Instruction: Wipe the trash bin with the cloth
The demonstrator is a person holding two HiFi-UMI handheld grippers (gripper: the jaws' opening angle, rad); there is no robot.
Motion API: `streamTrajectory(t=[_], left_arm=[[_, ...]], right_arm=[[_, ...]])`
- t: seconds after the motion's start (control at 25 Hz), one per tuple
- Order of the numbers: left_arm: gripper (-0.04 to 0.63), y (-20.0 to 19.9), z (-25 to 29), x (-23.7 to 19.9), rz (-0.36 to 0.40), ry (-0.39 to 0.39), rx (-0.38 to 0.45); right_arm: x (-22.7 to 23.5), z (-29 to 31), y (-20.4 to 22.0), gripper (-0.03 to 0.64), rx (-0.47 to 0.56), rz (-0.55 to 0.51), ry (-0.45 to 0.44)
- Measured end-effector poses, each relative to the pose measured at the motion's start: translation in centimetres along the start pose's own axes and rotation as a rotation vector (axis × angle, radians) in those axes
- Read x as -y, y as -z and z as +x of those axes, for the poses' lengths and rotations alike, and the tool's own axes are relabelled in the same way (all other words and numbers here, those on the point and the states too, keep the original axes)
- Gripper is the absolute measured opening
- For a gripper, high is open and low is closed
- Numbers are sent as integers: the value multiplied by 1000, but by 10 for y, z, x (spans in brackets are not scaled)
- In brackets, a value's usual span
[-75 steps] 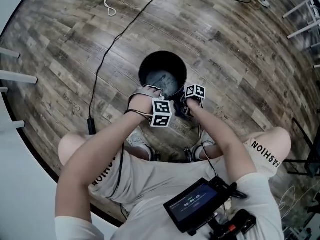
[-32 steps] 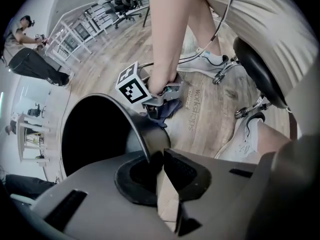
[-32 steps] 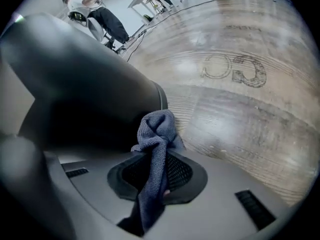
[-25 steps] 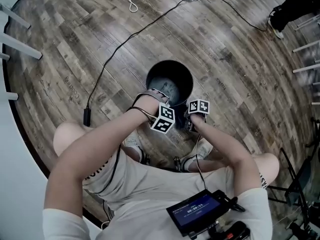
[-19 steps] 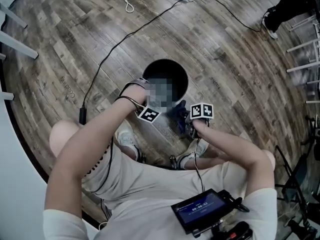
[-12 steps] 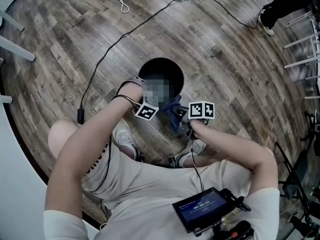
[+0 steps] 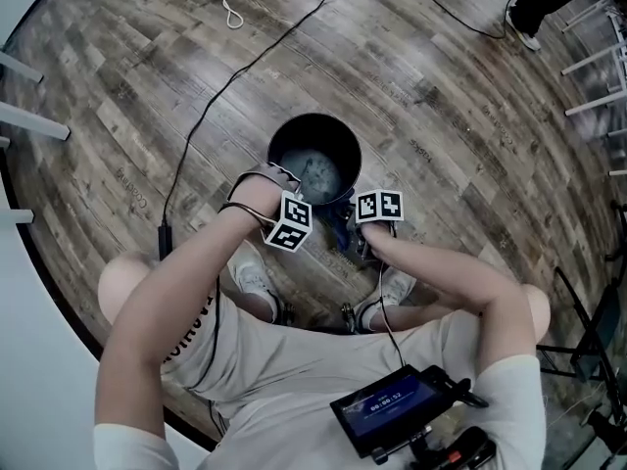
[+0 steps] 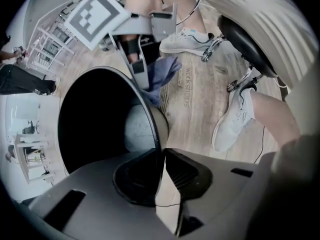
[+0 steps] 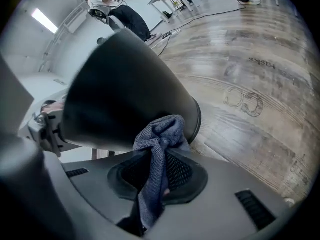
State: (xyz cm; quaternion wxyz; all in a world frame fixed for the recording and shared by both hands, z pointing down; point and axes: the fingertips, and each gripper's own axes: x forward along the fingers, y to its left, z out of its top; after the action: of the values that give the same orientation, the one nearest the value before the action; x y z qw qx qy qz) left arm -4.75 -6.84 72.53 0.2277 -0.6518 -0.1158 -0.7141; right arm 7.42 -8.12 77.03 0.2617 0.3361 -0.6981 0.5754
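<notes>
While the left tongs (image 8: 162, 153) have just been closing onto the trash bin's (image 8: 90, 124) rim, the right tongs (image 9: 159, 171), clamped on the blue cloth (image 9: 162, 134), have risen, bringing it against the bin's outer wall; a black cable (image 7: 240, 71) crosses the wooden floor (image 7: 451, 96) beyond.

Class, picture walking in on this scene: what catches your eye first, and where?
The black trash bin stands on the wood floor before the person's shoes. The left gripper, whose jaws have just been closing, pinches the bin's rim, while the right gripper holds a bunched blue cloth at its outer wall.
</notes>
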Motion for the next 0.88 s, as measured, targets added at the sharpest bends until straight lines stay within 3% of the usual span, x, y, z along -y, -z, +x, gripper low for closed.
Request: streamTrajectory(t=[0.2,0.4,0.56,0.64,0.72,0.88], left_arm=[[63,-11,-3,-3,-10,-23,31],[60,-30,-6,-6,-39,-54,67],[61,-37,-8,-8,-64,-59,76],[61,-43,-10,-6,-89,-21,105],[102,-44,-11,-3,-104,22,118],[137,-17,-1,-2,-60,-1,21]], right_arm=[[56,61,11,61,-4,-1,54],[95,79,15,61,30,116,63],[81,57,17,61,-33,82,88],[69,35,13,61,-53,58,72],[56,8,10,61,-62,45,63],[13,-49,12,61,-40,44,21]])
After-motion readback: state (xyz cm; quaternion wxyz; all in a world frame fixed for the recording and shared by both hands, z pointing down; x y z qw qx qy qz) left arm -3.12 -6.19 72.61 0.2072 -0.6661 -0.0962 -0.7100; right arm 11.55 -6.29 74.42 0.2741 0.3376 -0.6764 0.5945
